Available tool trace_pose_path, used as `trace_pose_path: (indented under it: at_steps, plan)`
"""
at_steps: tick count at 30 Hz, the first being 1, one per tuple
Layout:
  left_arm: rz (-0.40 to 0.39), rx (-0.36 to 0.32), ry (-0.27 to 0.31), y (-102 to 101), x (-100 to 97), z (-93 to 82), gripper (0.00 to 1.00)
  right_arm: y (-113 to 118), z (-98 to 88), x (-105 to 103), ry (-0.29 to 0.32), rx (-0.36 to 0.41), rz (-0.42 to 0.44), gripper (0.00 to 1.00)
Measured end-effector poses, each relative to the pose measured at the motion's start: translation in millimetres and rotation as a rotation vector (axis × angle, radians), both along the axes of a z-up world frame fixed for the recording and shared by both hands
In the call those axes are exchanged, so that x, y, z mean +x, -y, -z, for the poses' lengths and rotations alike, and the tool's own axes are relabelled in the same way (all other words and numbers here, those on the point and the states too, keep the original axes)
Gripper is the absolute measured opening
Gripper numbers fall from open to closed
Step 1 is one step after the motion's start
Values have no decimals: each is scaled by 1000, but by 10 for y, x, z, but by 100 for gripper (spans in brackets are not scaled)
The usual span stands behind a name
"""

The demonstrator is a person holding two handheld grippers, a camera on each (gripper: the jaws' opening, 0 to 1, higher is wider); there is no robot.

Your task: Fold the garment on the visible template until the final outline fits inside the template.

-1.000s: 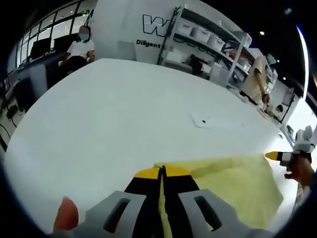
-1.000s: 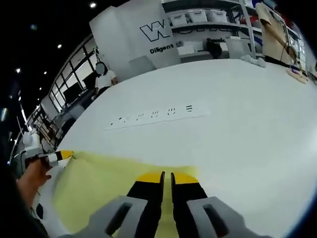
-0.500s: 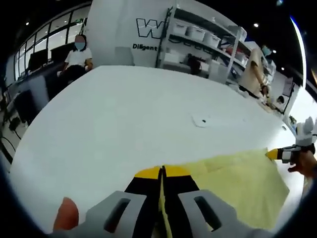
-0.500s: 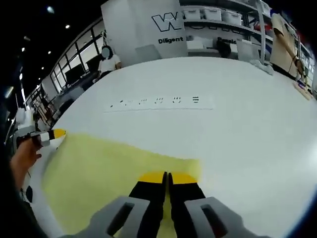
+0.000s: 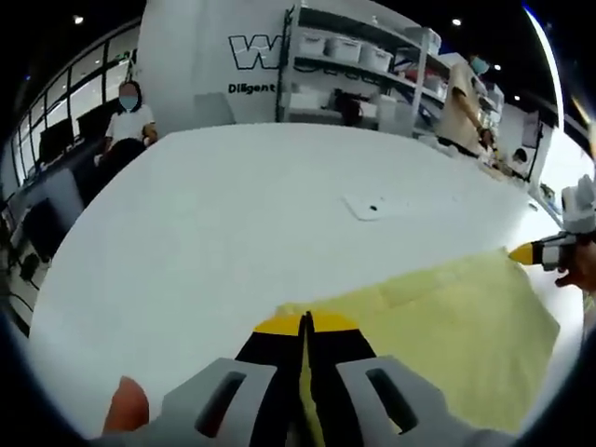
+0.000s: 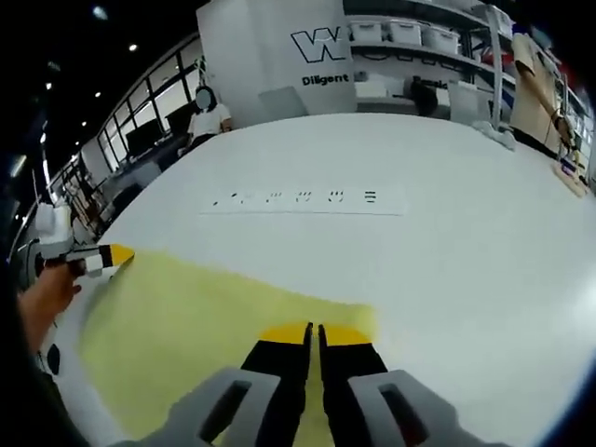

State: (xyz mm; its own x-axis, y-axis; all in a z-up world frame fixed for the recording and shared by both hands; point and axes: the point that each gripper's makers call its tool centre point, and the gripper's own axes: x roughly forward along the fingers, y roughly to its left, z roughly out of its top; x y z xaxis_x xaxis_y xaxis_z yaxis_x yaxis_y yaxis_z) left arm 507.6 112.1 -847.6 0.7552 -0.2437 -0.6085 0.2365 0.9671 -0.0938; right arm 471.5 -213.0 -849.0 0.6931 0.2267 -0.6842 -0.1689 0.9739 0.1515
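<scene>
Garment point(image 5: 447, 321) spread wider, both grippers clamped

One pale yellow cloth garment point(image 5: 447, 317); one broad white table point(image 5: 223, 214); two black, yellow-tipped grippers: left gripper point(image 5: 304, 325), right gripper point(image 6: 313, 328); one small flat white label strip point(image 6: 307, 198) (printed marks unreadable)

Garment point(image 5: 447, 326) spread on table point(image 5: 233, 214) between both grippers, label strip point(image 6: 307, 198) on table beyond it, shelves point(image 5: 363, 65) behind table
</scene>
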Motion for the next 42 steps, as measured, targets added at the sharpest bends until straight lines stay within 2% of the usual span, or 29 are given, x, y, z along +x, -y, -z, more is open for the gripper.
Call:
trace_pose_path:
  at_steps: [6, 12, 18, 21, 26, 31, 32, 42]
  plan:
    - [0, 7, -7, -65, -108, -147, 2, 9, -134, -66, 15, -3, 0, 0]
    - [0, -1, 13, -94, -230, -312, 2, -9, -194, -198, 7, -6, -5, 0]
    - [13, -12, 18, -103, -478, -418, 2, -23, -267, -438, 8, -18, -12, 0]
    - [22, -11, 20, -120, -667, -450, 2, -23, -281, -585, 3, -24, -18, 0]
    - [25, -13, 2, -143, -976, -424, 2, -24, -319, -816, -3, -27, -20, 0]
    - [19, -22, -17, -167, -1187, -387, 2, -32, -332, -1018, -11, -29, -21, 0]
    - [14, -29, -30, -182, -1268, -360, 2, -36, -324, -1116, -17, -30, -23, 0]
    - [17, -19, -59, -175, -1620, -298, 2, -51, -299, -1479, -36, -39, -35, 0]
